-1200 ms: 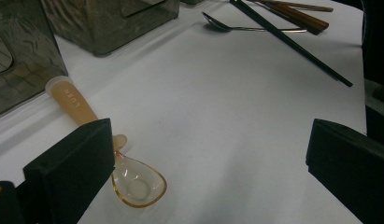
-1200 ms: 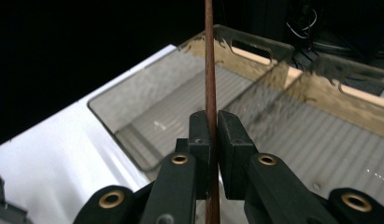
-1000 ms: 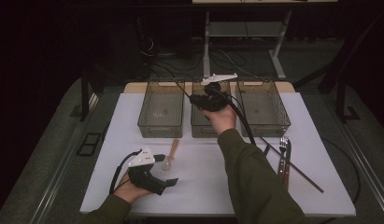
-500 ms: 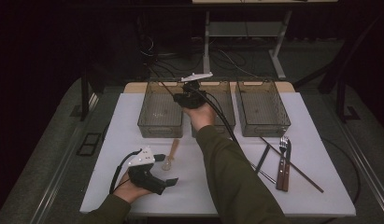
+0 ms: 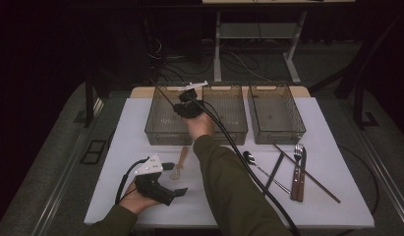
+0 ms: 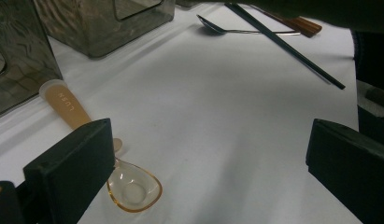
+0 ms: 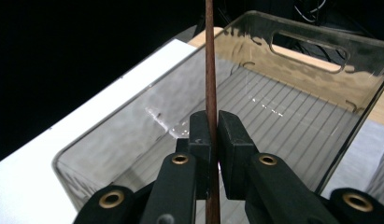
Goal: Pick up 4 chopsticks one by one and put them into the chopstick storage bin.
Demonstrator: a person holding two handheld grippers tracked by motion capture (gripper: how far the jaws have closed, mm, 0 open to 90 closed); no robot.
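right gripper (image 5: 182, 98) and chopstick (image 5: 165, 96), now over left bin (image 5: 158, 129)

chopstick (image 7: 209, 56) ends cut off, amber spoon (image 6: 94, 140) partly hidden behind gripper

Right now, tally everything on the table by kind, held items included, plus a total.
Clear bins: 3
Chopsticks: 3, one in the right gripper
Spoons: 2
Wood-handled cutlery: 2
Total: 10
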